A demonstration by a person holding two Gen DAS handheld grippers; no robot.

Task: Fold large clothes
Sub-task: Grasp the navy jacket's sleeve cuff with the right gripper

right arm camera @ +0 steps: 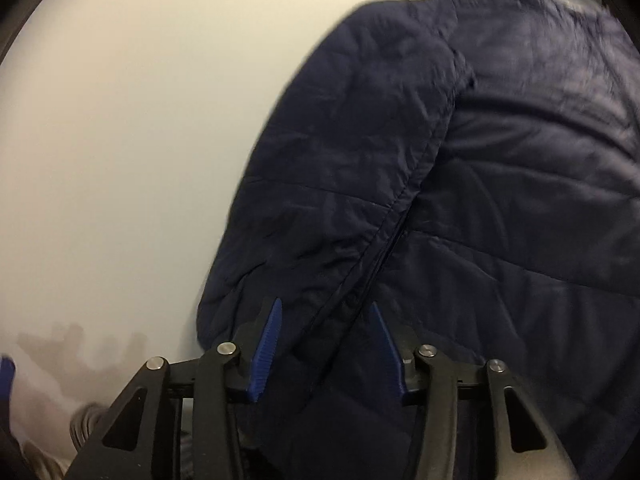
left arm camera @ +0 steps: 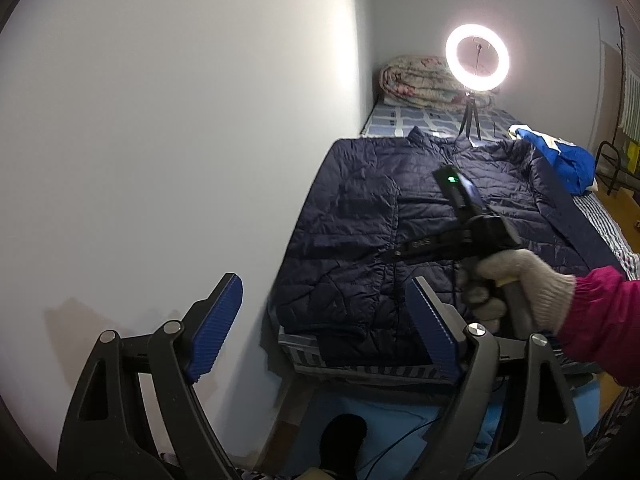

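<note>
Left gripper [left arm camera: 324, 320]: nearest the lens, its blue ribbed pads spread wide with nothing between them, hanging off the near end of the bed [left arm camera: 360, 370] beside the white wall [left arm camera: 160, 140].

Right gripper [right arm camera: 326, 350]: jaws part-way in, straddling the folded-over sleeve and side seam near the hem; whether the pads actually press the cloth cannot be told through the blur.

Gloved hand [left arm camera: 516, 292]: seen from the left wrist view, gripping the right tool's handle, a magenta sleeve [left arm camera: 600, 312] behind it.

Navy quilted jacket [left arm camera: 420, 232]: spread flat on the bed, covering most of its near half, one edge running along the wall.

Long axis: collar toward the far end by the ring light [left arm camera: 477, 57], hem toward the camera; the jacket lies lengthwise down the mattress.

Wall-side sleeve [right arm camera: 340, 160]: laid inward over the body, apparently a first fold already made.

Why so placed: the right tool appears set to pick up the near edge, the left held open nearby, probably to take the other corner for a lengthwise fold.

Background: a rolled floral quilt [left arm camera: 416, 80] and a blue garment [left arm camera: 568, 164] at the far end.
</note>
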